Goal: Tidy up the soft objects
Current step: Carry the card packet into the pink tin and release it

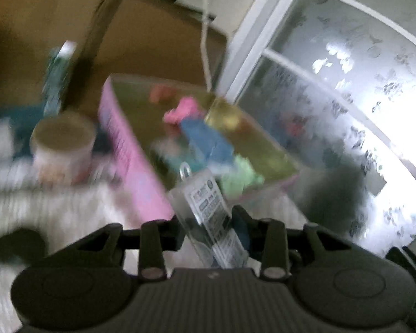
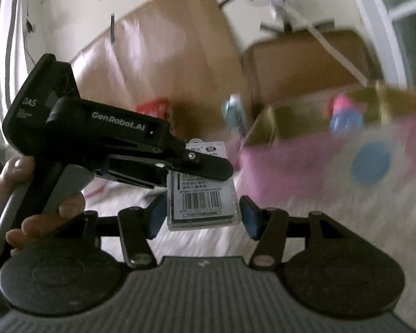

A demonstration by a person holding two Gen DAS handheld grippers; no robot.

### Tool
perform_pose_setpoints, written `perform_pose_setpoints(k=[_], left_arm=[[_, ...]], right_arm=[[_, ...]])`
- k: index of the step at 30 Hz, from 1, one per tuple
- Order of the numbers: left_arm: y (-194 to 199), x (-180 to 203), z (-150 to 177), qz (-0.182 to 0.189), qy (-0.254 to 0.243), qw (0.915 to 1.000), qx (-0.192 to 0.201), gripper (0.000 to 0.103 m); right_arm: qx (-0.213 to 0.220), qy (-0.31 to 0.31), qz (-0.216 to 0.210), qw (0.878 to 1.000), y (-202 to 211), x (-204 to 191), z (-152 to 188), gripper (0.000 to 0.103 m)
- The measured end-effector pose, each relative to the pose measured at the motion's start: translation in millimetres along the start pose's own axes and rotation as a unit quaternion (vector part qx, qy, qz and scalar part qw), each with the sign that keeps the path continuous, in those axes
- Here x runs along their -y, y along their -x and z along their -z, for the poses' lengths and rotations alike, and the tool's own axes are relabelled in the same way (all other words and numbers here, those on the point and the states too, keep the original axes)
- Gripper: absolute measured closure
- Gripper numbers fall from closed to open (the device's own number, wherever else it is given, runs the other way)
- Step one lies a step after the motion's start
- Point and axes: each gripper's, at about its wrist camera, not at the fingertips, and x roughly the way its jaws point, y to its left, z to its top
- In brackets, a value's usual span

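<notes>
A clear plastic packet [image 1: 208, 205] with a printed label and barcode sits between the fingers of my left gripper [image 1: 210, 219], which is shut on it. In the right wrist view the left gripper [image 2: 208, 170] clamps the packet [image 2: 202, 199] from the upper left. The packet's lower end sits between the blue pads of my right gripper [image 2: 202, 216], with both side edges meeting the pads. Beyond stands a pink box [image 1: 130, 149] holding soft pieces: a pink one [image 1: 183, 111], a blue one [image 1: 208, 141] and a green one [image 1: 241, 174].
A round tub [image 1: 63, 144] stands left of the pink box [image 2: 291, 166] on a pale striped surface [image 1: 69, 208]. Brown cardboard boxes [image 2: 305, 61] lean behind. A frosted glass door [image 1: 332, 97] fills the right. A hand [image 2: 41, 216] grips the left gripper's handle.
</notes>
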Motion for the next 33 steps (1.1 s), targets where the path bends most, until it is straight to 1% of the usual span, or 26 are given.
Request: perform_pose_setpoints(k=[3,6,8,11,13,14,17,18,19,20,23,28,33], left_arm=[[-20.7,7.4,-27.1,-0.005,-0.016,0.9997,0.019,0.066],[-49.1,7.8,-44.2,-0.025,-0.028,0.9991,0.021,0.063],[-69.4,5.2,-48.6,-0.049,-0.031,0.9982,0.017,0.058],[-92.9,-0.6,-50.2,-0.088,-0.034,0.9955,0.010,0.050],[-102.3,-5.6,-48.9,-0.107,-0.031,0.9938,0.008,0.046],[-104.0,-6.7,-47.7,-0.111,-0.030,0.9933,0.009,0.046],[-99.7,-8.8,-41.4,-0.112,-0.038,0.9928,0.019,0.045],[-99.2,-8.0,-40.5,-0.116,-0.040,0.9921,0.023,0.044],[-97.5,-6.6,-39.3,-0.122,-0.041,0.9913,0.028,0.042],[-95.1,-5.9,-37.4,-0.123,-0.040,0.9910,0.033,0.041],[-86.4,-2.2,-34.3,-0.118,-0.037,0.9915,0.042,0.041],[-63.1,8.3,-25.4,-0.120,-0.048,0.9894,0.066,0.041],[-36.2,16.1,-21.5,-0.115,-0.046,0.9885,0.087,0.041]], right_arm=[[0.032,0.014,0.024,0.999,-10.3,12.3,-20.9,0.044],[0.044,0.012,0.048,0.998,-27.9,29.2,-33.3,0.044],[0.039,0.011,0.068,0.997,-42.8,39.5,-36.4,0.044],[0.017,0.010,0.102,0.995,-68.2,50.5,-36.8,0.043],[0.011,0.034,0.134,0.990,-85.0,48.8,-36.4,0.043],[0.009,0.043,0.150,0.988,-92.3,48.7,-35.8,0.043],[0.014,0.047,0.163,0.985,-99.2,54.8,-36.4,0.041],[0.021,0.044,0.163,0.985,-96.5,56.6,-36.6,0.037],[0.027,0.038,0.163,0.985,-92.4,58.5,-35.9,0.030],[0.034,0.032,0.161,0.986,-88.9,60.4,-35.6,0.028],[0.044,0.026,0.157,0.986,-80.4,60.6,-33.2,0.028],[0.059,0.024,0.145,0.987,-74.2,58.9,-32.3,0.028],[0.076,0.026,0.146,0.986,-65.5,54.5,-29.7,0.028]])
